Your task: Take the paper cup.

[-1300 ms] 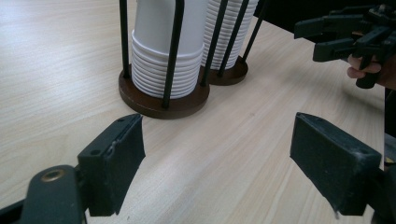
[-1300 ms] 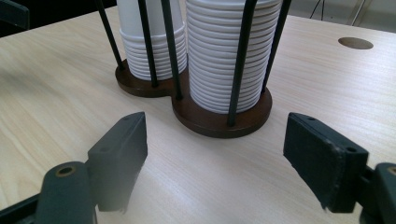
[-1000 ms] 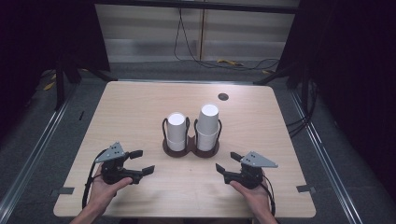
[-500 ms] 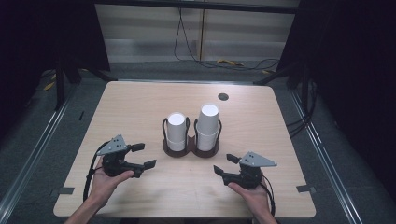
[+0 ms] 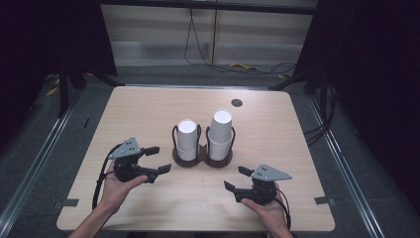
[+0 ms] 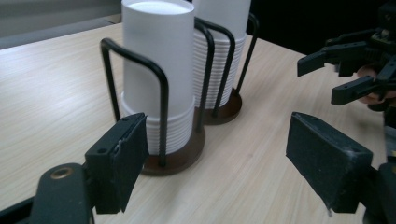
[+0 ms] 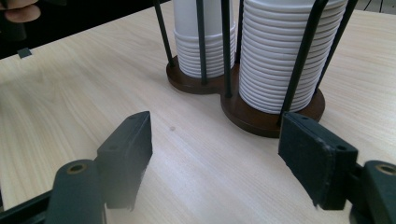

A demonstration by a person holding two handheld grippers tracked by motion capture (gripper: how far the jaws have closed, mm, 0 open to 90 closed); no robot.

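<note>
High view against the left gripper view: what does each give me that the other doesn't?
The high view adds the whole table, the dark round spot near its far edge, and the left gripper seen from outside. The left gripper view adds detail: the nested rims low on the shorter cup stack, its wire uprights and brown base. That gripper's own jaws, which have just been closing a little, have nothing between them. Both show the two stacks and the right gripper.
</note>
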